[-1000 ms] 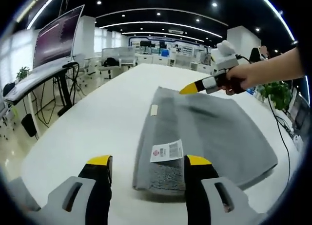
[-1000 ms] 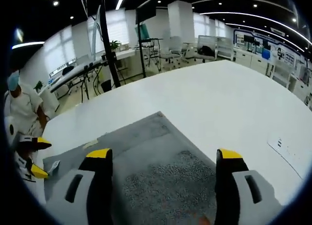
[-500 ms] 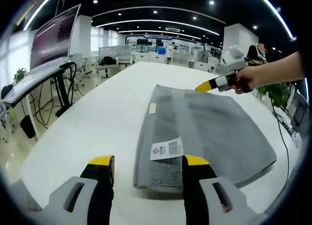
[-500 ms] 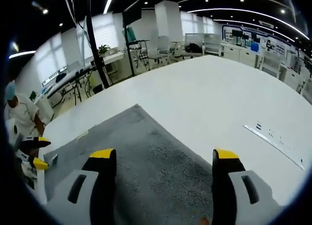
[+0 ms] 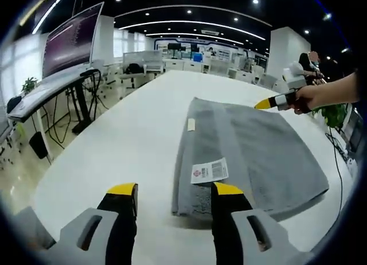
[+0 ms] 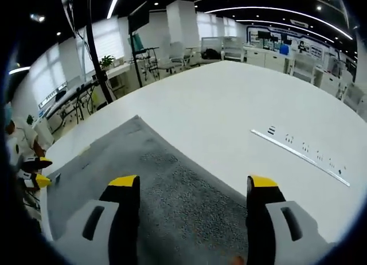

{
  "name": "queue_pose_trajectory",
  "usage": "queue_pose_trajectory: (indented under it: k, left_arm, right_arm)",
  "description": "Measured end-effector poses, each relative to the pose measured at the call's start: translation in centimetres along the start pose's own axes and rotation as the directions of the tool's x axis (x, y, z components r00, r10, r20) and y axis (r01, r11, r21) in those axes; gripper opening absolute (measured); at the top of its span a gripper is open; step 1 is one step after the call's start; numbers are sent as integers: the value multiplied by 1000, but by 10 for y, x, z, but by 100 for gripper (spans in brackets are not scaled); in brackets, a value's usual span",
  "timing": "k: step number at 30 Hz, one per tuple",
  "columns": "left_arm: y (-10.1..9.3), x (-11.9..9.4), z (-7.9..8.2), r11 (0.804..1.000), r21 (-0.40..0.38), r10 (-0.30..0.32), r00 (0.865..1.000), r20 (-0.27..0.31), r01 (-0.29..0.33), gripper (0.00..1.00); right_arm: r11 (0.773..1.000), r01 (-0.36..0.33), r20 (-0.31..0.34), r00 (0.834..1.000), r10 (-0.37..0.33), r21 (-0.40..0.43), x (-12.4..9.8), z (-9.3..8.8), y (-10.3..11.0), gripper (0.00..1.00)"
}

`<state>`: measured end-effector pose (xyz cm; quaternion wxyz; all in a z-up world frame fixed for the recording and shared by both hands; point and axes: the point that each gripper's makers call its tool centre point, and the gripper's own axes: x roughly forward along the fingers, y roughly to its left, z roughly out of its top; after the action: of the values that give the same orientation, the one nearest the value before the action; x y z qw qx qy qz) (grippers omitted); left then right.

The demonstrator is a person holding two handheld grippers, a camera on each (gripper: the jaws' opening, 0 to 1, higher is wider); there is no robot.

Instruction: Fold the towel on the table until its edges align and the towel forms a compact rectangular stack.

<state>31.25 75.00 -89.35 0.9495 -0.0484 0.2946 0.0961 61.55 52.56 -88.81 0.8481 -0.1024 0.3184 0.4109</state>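
Note:
A grey towel [image 5: 246,150] lies folded flat on the white table [image 5: 132,133], with a white tag [image 5: 209,171] near its close corner. My left gripper [image 5: 175,191] is open just short of that close corner, above the table. In the left gripper view the right gripper [image 5: 281,100] is held by a hand over the towel's far right edge. My right gripper [image 6: 192,184] is open above the towel [image 6: 143,184], nothing between its jaws. In the right gripper view the left gripper [image 6: 35,172] appears at the far left.
Desks with a large monitor [image 5: 69,41] stand to the left of the table. A long printed strip [image 6: 301,155] lies on the table [image 6: 246,98] to the right of the towel. Office desks and chairs fill the background. A potted plant [image 5: 338,113] stands at the right.
The right gripper has moved rightward toward the towel's far right edge and away from its middle. My left gripper has backed off slightly; the towel lies as before.

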Motion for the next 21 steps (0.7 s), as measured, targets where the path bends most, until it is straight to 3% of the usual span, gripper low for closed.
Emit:
queue_pose_trajectory:
  k: [21]
  left_arm:
    - [-1, 0, -6, 999, 35, -38, 999, -5, 38, 39]
  right_arm:
    - [993, 102, -3, 995, -102, 58, -43, -24, -58, 63]
